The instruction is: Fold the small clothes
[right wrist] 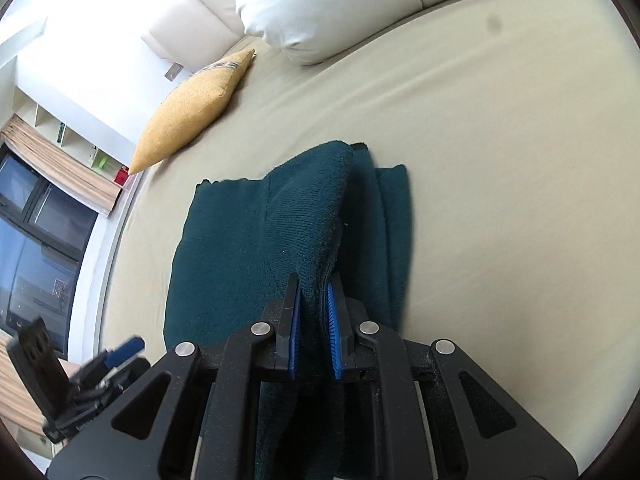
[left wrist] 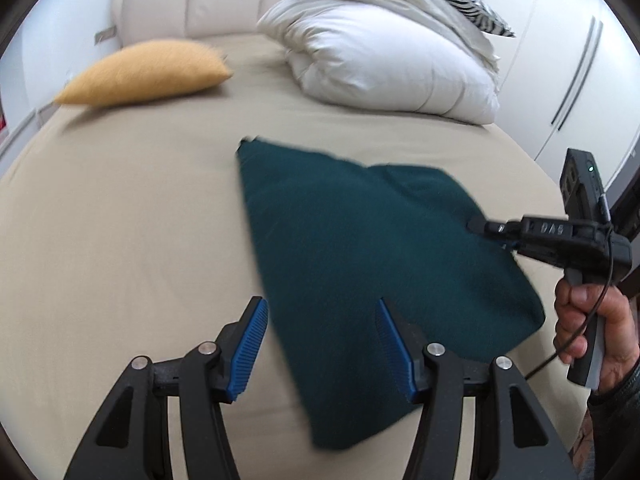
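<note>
A dark green knit garment [left wrist: 360, 248] lies partly folded on the beige bed sheet [left wrist: 120, 240]. My left gripper [left wrist: 320, 312] is open and empty, its blue pads on either side of the garment's near left edge, just above it. My right gripper [right wrist: 314, 292] is shut on a raised fold of the green garment [right wrist: 280, 232]; it also shows in the left wrist view [left wrist: 480, 226] at the garment's right edge, held by a hand [left wrist: 588, 320]. The left gripper shows blurred at the lower left of the right wrist view [right wrist: 120, 354].
A yellow cushion [left wrist: 144, 72] lies at the far left of the bed. A white duvet and pillows [left wrist: 392, 56] are piled at the head. A padded headboard [left wrist: 192, 4] stands behind. Wardrobe doors [left wrist: 576, 80] are on the right. A window [right wrist: 36, 232] is beyond the bed's left edge.
</note>
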